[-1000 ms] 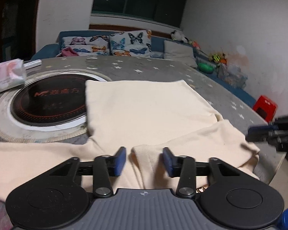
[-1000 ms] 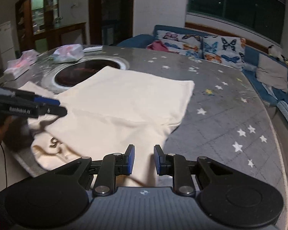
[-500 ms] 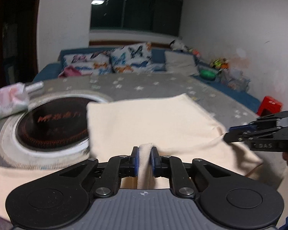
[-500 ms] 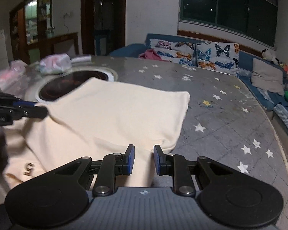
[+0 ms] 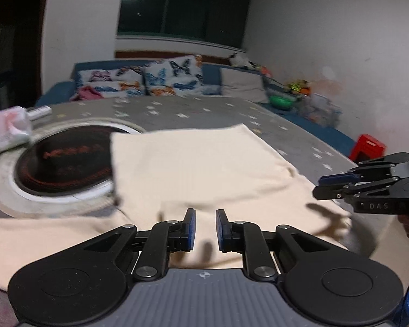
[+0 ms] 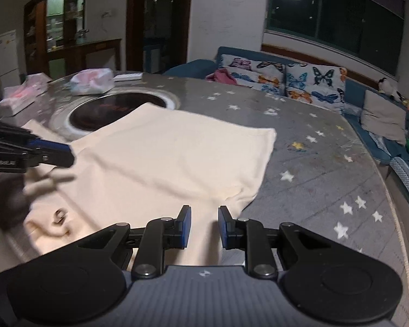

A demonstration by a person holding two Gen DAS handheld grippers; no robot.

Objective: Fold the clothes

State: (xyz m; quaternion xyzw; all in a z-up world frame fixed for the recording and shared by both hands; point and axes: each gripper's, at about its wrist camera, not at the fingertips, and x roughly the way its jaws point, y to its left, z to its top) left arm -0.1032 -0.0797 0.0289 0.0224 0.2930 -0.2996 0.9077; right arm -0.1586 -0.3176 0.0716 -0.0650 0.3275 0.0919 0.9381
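Cream knit garment (image 5: 193,163) spread flat on grey star-print table (image 6: 327,169), partly over dark round hob (image 6: 117,109); long axis crosswise to both claws, near edge directly beneath each; left gripper (image 5: 205,227) slightly parted, empty, hovering level above centre; right gripper (image 6: 204,227) likewise parted, empty, at outer corner.

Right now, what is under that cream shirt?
The cream shirt lies on the grey starred table and overlaps the round black cooktop's rim. Anything else beneath stays hidden.
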